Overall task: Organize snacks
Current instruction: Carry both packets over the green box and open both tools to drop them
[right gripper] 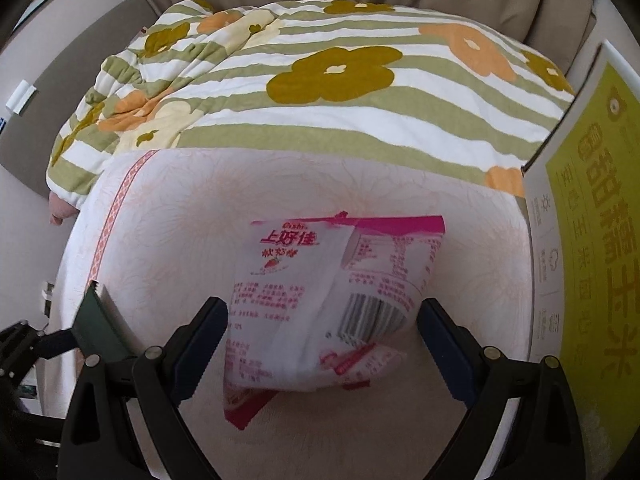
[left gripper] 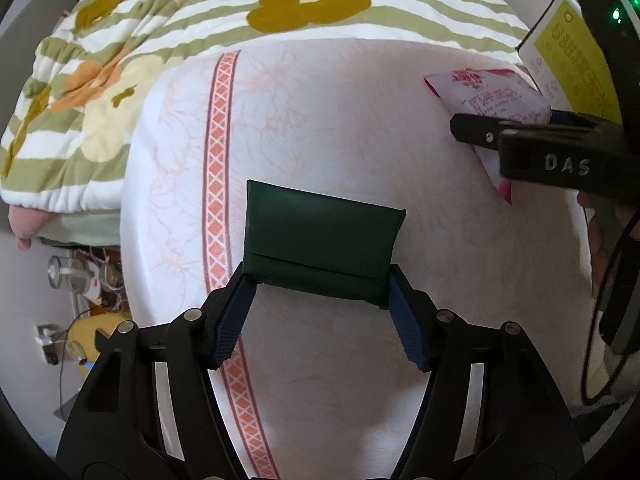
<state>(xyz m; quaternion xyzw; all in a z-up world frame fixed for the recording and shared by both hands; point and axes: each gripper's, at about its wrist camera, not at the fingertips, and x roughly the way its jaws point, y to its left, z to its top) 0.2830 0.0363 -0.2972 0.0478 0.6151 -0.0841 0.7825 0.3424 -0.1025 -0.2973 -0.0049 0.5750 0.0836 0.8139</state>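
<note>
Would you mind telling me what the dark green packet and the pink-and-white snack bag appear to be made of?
The dark green rectangular packet looks like matte paper or foil-laminate: flat, sharply creased, with a folded seam flap and no glare. The pink-and-white snack bag looks like thin glossy plastic film: puffy, crinkled, with printed text and a barcode.

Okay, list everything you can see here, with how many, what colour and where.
green packet: one, dark green, on the white bedsheet, clamped between the left gripper's pads
snack bag: one, pink and white, on the sheet between the right gripper's pads
box: one, yellow-green and white, right edge
quilt: one, green-striped with flowers, behind
bedsheet: one, white, orange band
left gripper: black, shut on the packet
right gripper: black, open
</note>
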